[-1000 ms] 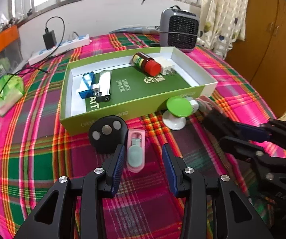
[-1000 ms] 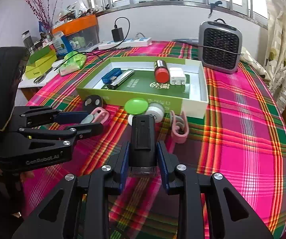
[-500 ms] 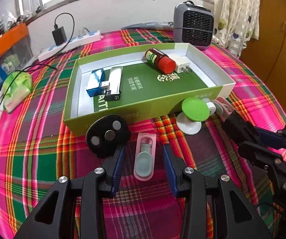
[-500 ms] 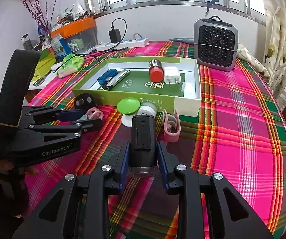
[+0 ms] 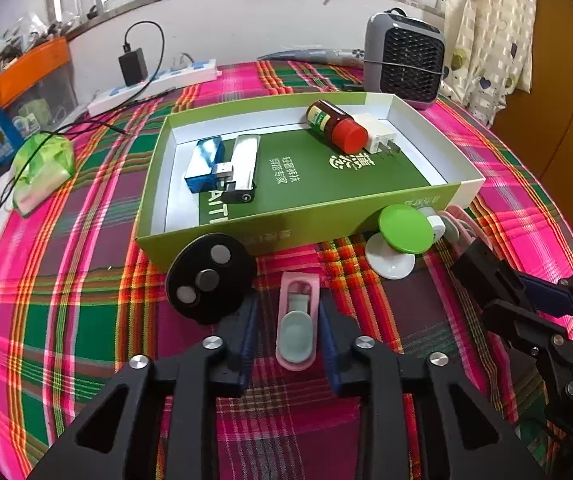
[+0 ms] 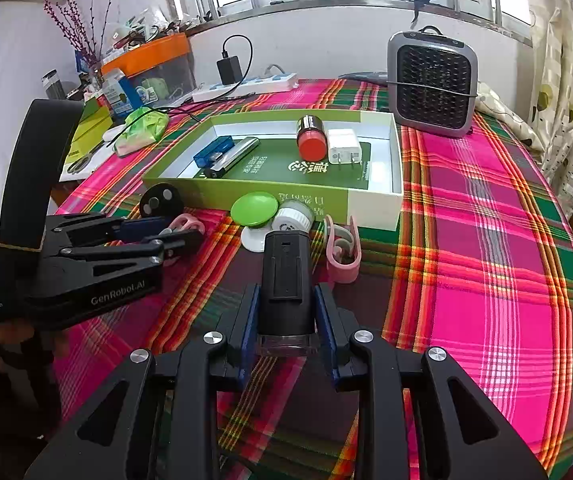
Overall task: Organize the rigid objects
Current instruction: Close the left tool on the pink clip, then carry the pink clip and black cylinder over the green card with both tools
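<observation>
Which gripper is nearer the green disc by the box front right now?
Right. The right gripper, shut on a black block, sits just in front of the green disc; the left gripper straddles a pink clip off to the disc's side.

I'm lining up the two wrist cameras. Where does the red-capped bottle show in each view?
Left wrist: the bottle lies in the green box, upper centre-right, cap toward the camera and right, beside the white charger.
Right wrist: the bottle lies at upper centre in the box, cap facing the camera, left of the charger.
Shared landmark: the grey heater behind the box.
</observation>
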`<action>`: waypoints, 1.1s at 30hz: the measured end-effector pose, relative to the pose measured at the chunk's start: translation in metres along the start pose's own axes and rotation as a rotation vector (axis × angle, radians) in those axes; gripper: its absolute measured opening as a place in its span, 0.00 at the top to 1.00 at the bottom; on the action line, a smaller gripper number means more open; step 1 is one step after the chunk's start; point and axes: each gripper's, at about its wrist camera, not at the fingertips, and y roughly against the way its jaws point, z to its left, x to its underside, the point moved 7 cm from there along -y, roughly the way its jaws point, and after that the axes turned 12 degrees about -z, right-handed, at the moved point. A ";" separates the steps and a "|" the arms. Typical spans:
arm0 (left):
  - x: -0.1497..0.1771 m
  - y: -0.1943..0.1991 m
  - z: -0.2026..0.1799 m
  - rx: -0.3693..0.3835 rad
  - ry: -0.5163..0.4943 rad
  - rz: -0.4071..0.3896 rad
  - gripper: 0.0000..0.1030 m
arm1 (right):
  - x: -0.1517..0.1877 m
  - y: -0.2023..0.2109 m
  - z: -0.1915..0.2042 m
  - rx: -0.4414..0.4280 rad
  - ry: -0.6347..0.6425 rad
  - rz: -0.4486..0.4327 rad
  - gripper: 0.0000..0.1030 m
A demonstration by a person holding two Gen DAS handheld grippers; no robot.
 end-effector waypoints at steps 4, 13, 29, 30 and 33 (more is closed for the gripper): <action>0.001 0.001 0.000 0.012 0.010 -0.004 0.83 | 0.000 0.000 0.000 -0.001 0.002 0.000 0.72; 0.001 0.003 0.001 0.021 0.019 -0.007 0.83 | 0.000 0.000 0.000 0.004 -0.001 0.003 0.72; 0.003 0.010 -0.001 0.031 0.020 -0.017 0.83 | 0.000 -0.001 0.000 0.008 0.005 0.003 0.72; 0.003 0.011 -0.001 0.033 0.020 -0.019 0.83 | 0.000 -0.001 0.000 0.009 0.006 0.002 0.72; 0.001 0.015 -0.003 0.037 0.017 -0.026 0.83 | 0.000 0.001 0.001 0.009 0.008 0.001 0.72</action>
